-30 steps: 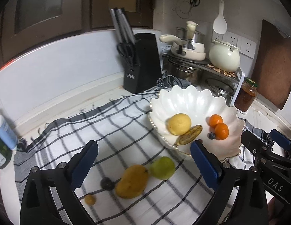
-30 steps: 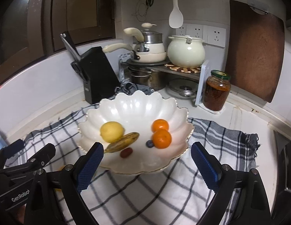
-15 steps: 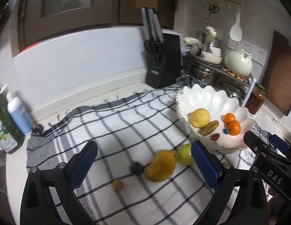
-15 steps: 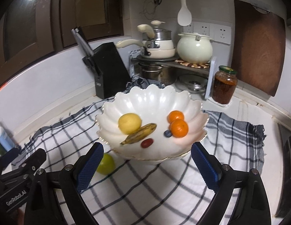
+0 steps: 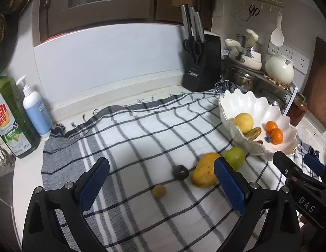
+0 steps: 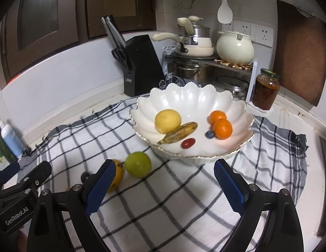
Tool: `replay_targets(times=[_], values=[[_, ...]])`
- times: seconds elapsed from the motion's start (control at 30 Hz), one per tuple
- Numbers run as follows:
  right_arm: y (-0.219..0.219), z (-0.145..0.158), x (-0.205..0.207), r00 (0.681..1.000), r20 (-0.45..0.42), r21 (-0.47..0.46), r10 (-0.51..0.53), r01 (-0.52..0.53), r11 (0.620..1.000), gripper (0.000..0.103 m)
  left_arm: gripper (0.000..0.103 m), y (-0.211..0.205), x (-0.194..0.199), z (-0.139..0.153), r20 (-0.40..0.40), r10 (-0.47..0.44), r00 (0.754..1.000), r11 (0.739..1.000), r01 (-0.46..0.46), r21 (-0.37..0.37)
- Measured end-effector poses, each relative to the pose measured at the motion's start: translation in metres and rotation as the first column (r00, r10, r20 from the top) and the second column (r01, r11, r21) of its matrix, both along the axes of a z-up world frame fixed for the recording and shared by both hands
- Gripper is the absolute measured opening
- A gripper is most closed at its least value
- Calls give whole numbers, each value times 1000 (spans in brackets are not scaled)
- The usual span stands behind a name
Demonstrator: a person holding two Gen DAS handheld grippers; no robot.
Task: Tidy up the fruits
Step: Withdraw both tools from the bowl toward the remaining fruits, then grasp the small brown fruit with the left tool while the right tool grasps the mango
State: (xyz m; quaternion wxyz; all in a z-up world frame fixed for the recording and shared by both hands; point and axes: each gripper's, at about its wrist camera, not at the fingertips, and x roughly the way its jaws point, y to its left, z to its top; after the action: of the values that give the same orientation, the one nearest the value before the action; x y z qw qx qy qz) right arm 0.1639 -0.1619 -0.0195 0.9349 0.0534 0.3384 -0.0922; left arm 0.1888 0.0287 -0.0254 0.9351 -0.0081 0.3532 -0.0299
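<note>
Presently both grippers — left gripper (image 5: 161,180) and right gripper (image 6: 165,182) — are held wide apart and empty. Just beside the scalloped bowl (image 6: 184,100), mango (image 5: 206,170) and green apple (image 5: 234,157) are left touching — one could be rolled away if the other is nudged.

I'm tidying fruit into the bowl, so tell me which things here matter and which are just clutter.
Part of the job:
white scalloped bowl
green round apple
yellow-orange mango
dark round plum
small yellow fruit

Just lying about:
black knife block
green dish soap bottle
brown sauce jar
cream kettle
</note>
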Motion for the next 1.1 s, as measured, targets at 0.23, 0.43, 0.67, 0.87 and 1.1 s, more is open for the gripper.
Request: replay_targets(times=[0.23,0.43,0.67,0.87,1.1], values=[[11,-12,-1,999,-24,-6,22,-22,1000,95,101,8,-2,-20,-37,4,999,1000,-4,0],[16,-28,0,998,-53,-6,32,-32,999,95,90,6,2,-42,-79,-2,997,999,5,32],[18,-43,4,996,-84,5,36,-35,999,95,75,3,9,-64,-128,-20,992,999,25,40],[19,-52,8,993,-107,17,45,-43,999,95,60,-2,15,-78,-156,-36,987,998,44,46],[21,-60,13,990,-129,16,54,-52,999,95,51,-1,22,-90,-192,-41,981,998,48,32]])
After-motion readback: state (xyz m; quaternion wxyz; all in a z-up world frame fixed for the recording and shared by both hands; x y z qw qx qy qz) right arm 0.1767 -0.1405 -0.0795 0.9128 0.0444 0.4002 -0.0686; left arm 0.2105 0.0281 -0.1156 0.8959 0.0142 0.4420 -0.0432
